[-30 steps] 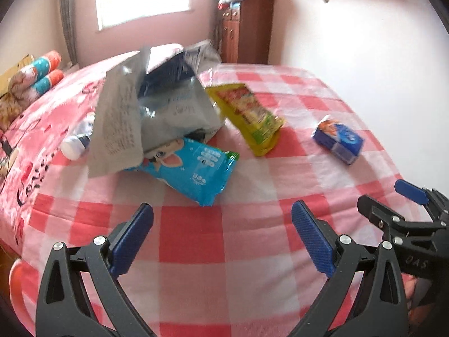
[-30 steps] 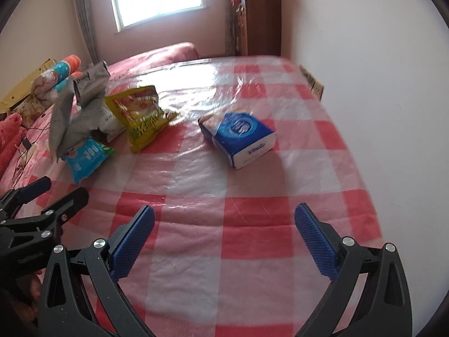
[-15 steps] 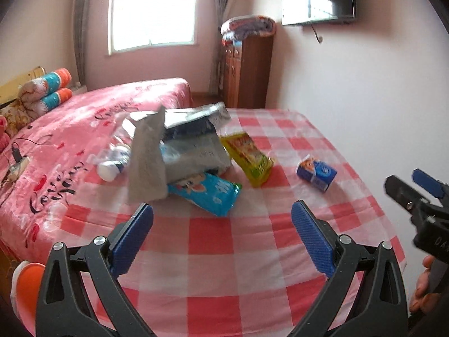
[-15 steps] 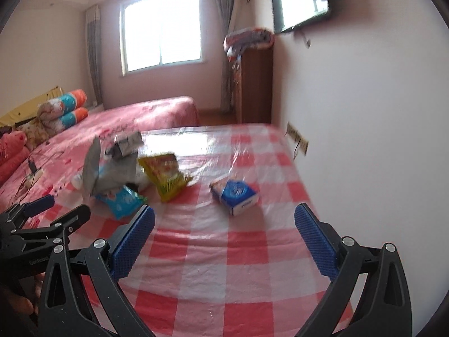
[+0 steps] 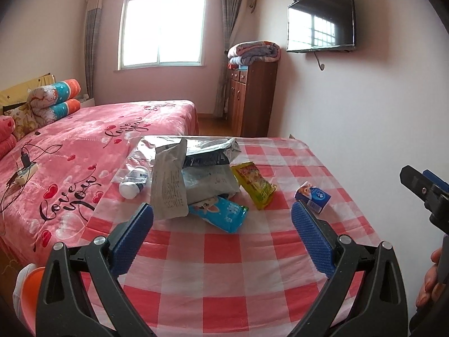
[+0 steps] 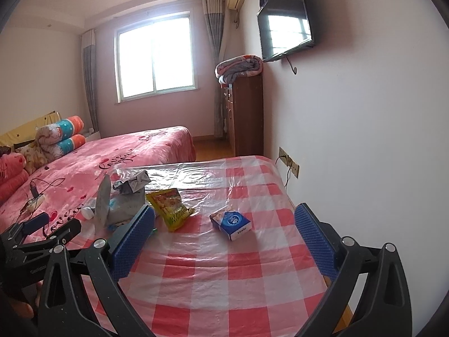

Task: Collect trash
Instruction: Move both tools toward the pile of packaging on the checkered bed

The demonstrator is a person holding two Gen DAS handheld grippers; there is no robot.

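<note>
1. Here, in the left wrist view, the left claw [image 5: 221, 230] is spread and empty above the checked counter [image 5: 224, 280]. Ahead lie one grey bag [image 5: 190, 174], one blue wipes pack [image 5: 221, 213], one yellow snack packet [image 5: 255, 184] and one blue tissue pack [image 5: 313, 196] ahead-right.
2. In the right wrist view, the right claw [image 6: 224, 236] is spread and empty too; the tissue pack, lettering illegible, lies between its tips.
</note>
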